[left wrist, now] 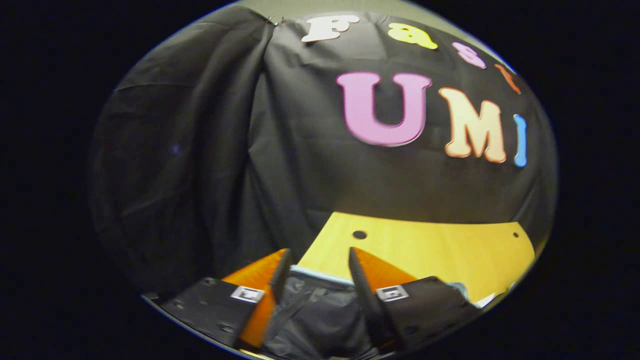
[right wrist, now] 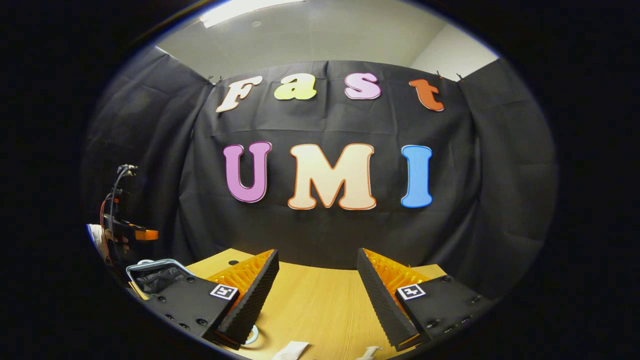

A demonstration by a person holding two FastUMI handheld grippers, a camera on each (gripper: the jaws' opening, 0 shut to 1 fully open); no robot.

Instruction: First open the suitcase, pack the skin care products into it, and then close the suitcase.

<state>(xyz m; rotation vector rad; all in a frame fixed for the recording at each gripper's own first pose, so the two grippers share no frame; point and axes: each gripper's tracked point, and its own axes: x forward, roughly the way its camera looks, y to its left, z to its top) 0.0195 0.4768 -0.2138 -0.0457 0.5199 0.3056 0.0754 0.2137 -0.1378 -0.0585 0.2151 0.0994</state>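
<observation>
Suitcase (left wrist: 320,310) lies open under my left gripper (left wrist: 316,272), dark lining and pale rim showing, no writing I can read, and both grippers (right wrist: 317,285) spread wide, holding nothing.

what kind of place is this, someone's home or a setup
Most likely a staged recording booth, not a home: black cloth hangs as walls behind a bare wooden table, under a plain office-style ceiling. An open suitcase lies on the table.

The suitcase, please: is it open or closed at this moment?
Open: in the left gripper view, the suitcase shows its dark fabric lining below its pale rim, behind the open left tongs.
</observation>
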